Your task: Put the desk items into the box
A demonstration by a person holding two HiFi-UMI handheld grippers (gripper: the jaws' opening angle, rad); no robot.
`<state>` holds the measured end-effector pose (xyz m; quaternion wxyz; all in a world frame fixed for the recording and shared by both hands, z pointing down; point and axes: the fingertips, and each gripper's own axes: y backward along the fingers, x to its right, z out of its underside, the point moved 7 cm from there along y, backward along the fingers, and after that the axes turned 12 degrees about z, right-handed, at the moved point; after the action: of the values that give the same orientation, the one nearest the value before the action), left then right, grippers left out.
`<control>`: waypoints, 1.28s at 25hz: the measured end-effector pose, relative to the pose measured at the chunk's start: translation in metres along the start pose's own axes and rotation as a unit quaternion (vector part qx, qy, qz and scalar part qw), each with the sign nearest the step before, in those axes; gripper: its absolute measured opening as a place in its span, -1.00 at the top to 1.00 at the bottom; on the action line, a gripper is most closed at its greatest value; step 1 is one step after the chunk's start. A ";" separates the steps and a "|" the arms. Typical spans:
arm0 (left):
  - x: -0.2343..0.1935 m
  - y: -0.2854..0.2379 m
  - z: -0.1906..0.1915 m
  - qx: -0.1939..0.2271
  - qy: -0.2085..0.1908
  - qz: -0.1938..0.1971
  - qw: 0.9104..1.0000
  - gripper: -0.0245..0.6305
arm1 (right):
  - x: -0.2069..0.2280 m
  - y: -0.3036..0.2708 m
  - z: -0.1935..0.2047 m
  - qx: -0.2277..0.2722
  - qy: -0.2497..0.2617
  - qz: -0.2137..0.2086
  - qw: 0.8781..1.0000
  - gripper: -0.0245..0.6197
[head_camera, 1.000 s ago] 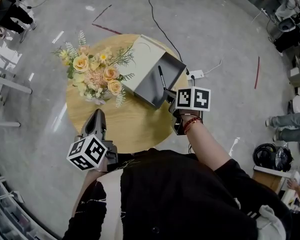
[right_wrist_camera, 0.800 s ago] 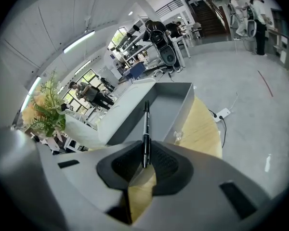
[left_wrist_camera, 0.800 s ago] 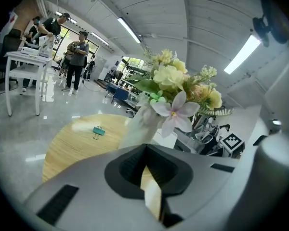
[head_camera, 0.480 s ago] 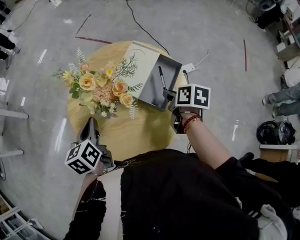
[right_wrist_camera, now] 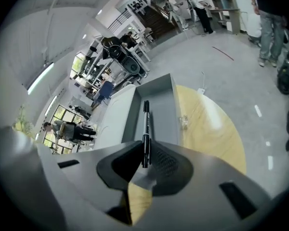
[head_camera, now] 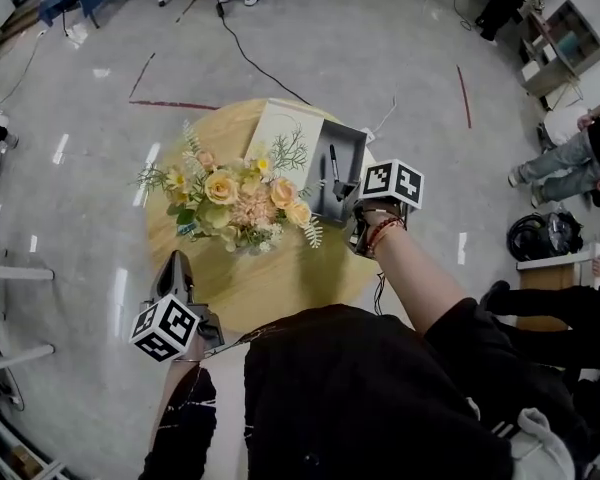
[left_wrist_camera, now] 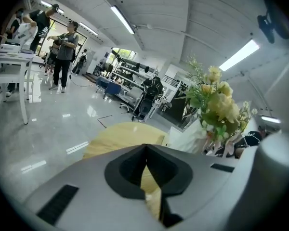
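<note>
Now, right gripper [right_wrist_camera: 144, 150]: its jaws pinch the near end of a pen, with the pads pressed on the barrel.
Pen [right_wrist_camera: 146, 124]: slim, black and glossy, with a narrower neck partway along. It juts straight out from the jaws over the open box. I cannot tell whether its far end touches the box floor.
Left gripper [left_wrist_camera: 145, 150]: the jaws are pressed together at the tips with nothing between them. It sits at the table's near-left edge, well apart from the box.
Box [right_wrist_camera: 164, 105]: grey, rectangular and open-topped, on the table's far right part.
Cream panel [head_camera: 280, 133]: lies just beside the box's left wall.
Flowers [head_camera: 240, 203]: yellow and peach roses with green sprigs, between the left gripper and the box.
Table [head_camera: 270, 278]: round, light wood.
</note>
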<state>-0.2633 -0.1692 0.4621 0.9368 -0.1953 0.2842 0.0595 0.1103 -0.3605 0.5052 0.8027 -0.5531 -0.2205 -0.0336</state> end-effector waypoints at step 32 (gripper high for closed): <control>-0.060 0.015 -0.003 -0.010 0.037 0.010 0.999 0.90 | -0.027 -0.042 -0.003 -0.019 -0.010 0.128 0.992 0.71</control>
<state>-0.3180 -0.1570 0.4885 0.9229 -0.2035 0.3205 0.0645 0.0746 -0.3840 0.5302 0.7878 -0.5919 -0.1551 0.0704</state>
